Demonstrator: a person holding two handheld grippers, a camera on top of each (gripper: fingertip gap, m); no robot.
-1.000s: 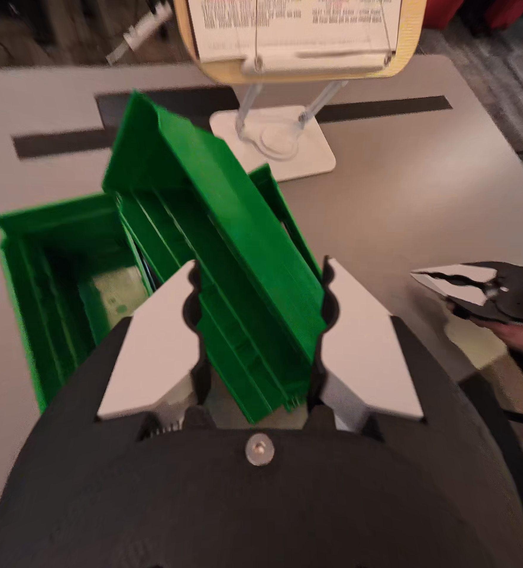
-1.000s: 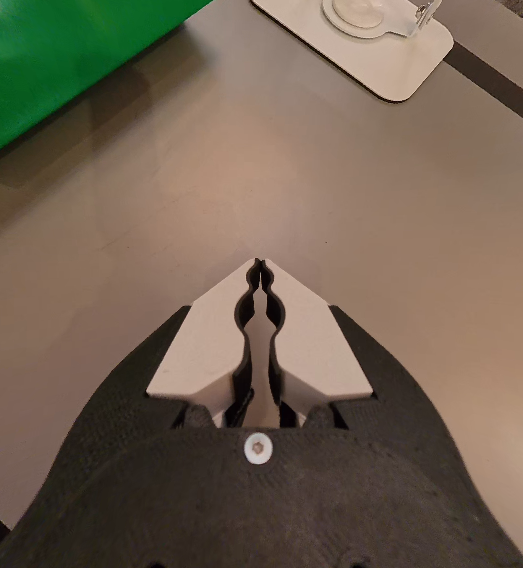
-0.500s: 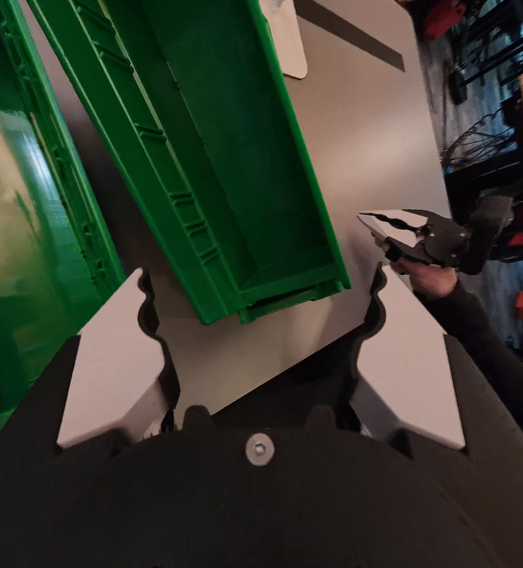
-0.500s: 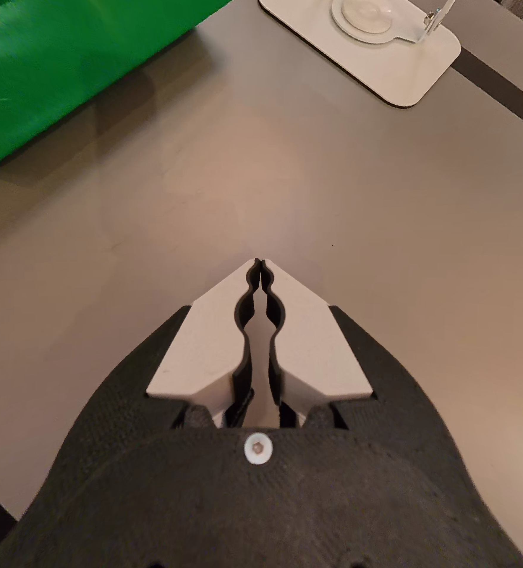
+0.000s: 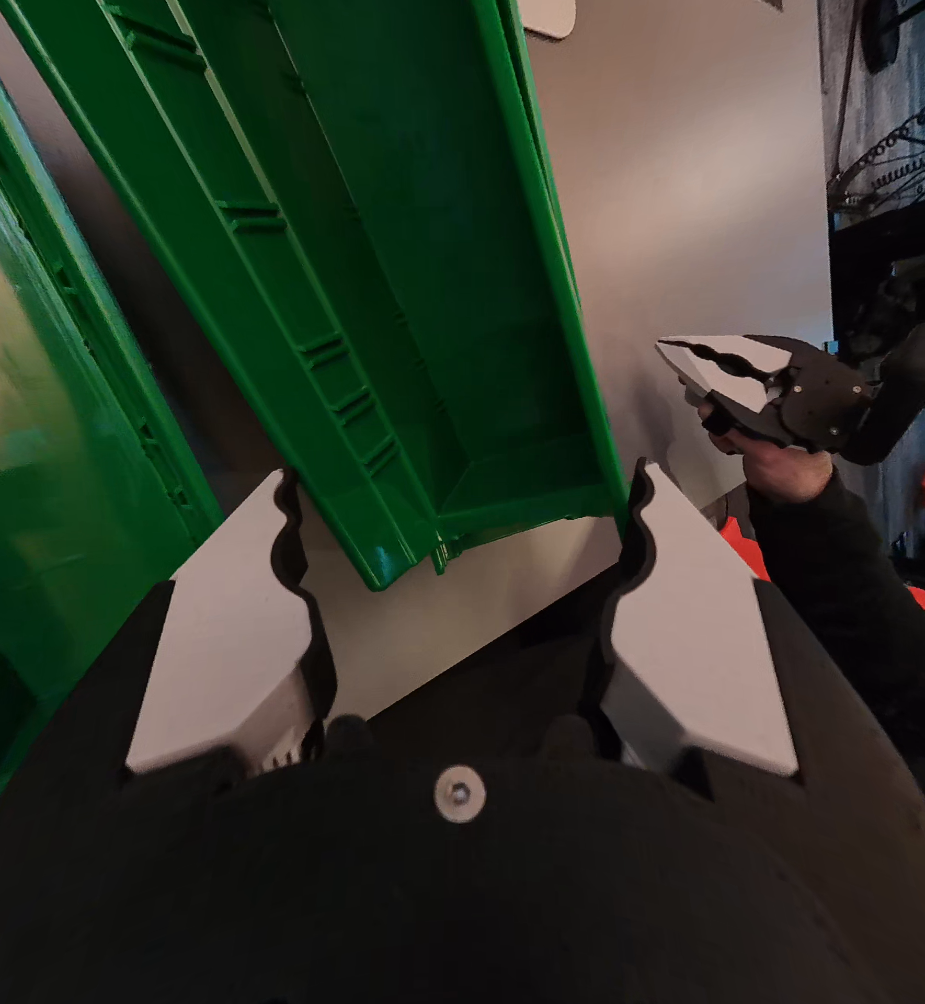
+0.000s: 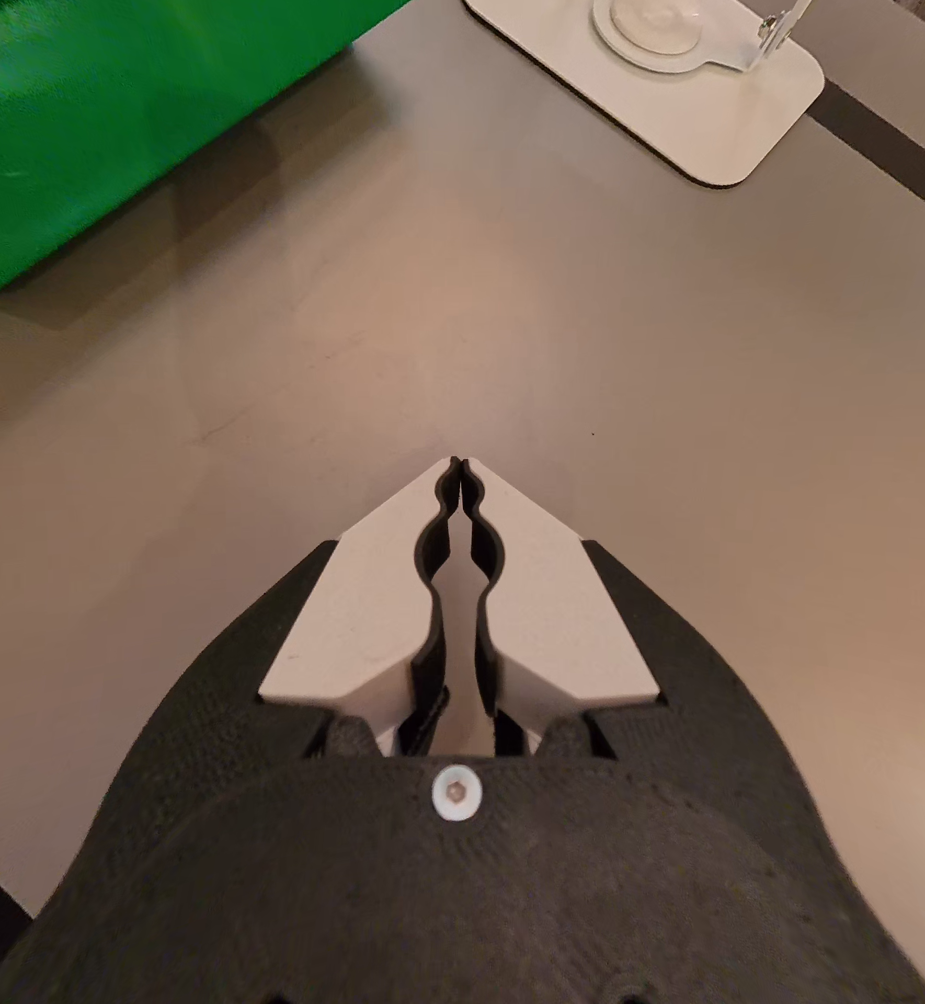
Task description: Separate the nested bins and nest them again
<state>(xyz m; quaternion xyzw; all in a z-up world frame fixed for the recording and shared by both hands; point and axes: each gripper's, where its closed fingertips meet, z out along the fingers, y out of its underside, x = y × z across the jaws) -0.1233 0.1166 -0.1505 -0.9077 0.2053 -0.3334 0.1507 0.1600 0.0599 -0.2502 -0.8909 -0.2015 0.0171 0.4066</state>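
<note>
Two green bins lie apart on the grey table. The long narrow bin (image 5: 395, 271) lies open side up in the middle of the left wrist view. The second bin (image 5: 42, 434) stands at the left, blurred. My left gripper (image 5: 463, 472) is open, its fingertips on either side of the narrow bin's near end, without clamping it. My right gripper (image 6: 457, 462) is shut and empty over bare table. It also shows in the left wrist view (image 5: 666, 347), held in a hand to the right of the narrow bin. A green bin wall (image 6: 96, 108) fills the upper left of the right wrist view.
A white stand base (image 6: 693, 92) sits at the back of the table, crossed by a black stripe (image 6: 884, 146). The table's near edge (image 5: 503, 641) runs diagonally under my left gripper. Dark shelving and cables (image 5: 894, 163) stand beyond the table at the right.
My left gripper has opened off the narrow bin, which now lies on the table. The gripper has turned and come closer to the bin's near end. My right gripper has barely moved.
</note>
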